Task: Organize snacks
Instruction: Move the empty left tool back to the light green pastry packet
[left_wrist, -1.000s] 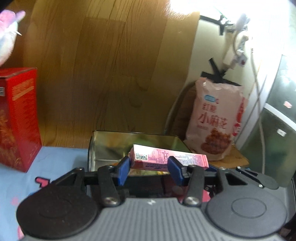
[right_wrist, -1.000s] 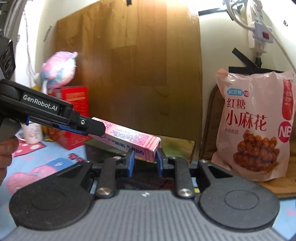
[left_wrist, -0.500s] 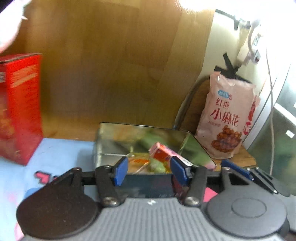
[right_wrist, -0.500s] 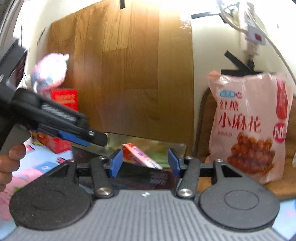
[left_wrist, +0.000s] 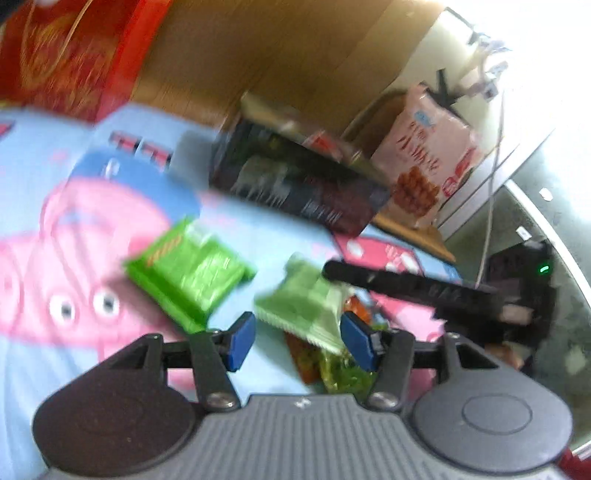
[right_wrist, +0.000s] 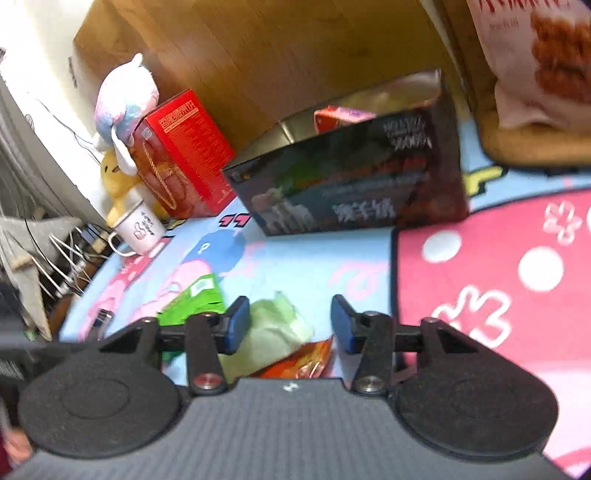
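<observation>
Here a cartoon-printed counter (right_wrist: 314, 266) in blue and pink fills both views, with a wood panel (right_wrist: 295, 51) standing behind it. At the back sits a dark open box (right_wrist: 354, 184), where the snacks seem meant to go; a pink carton (right_wrist: 343, 112) already pokes above its rim. To its left stand a red box (right_wrist: 184, 147), a plush toy (right_wrist: 123, 99) and a white mug (right_wrist: 138, 227). To its right leans a large pink snack bag (left_wrist: 432, 155).

Loose snacks lie on the counter in front of the box, well apart from it. A bright green packet (left_wrist: 188, 273) lies flat on the left. Just beside it is a pale green packet (left_wrist: 306, 306), resting partly on an orange packet (right_wrist: 303, 360) near the cameras.

The left gripper (left_wrist: 299, 343) is spread wide and empty, its blue pads either side of the pale green packet. The right gripper (right_wrist: 291, 325) is also wide and empty, above the same pile. Its black body (left_wrist: 424, 291) crosses the left view.

The step in hand looks like picking the next snack. The views are blurred, so steadying first would help. To do it well, one gripper should take the pale green packet by its edge and close gently, as the wrapper looks thin. The other should stay clear, so the two do not collide.
</observation>
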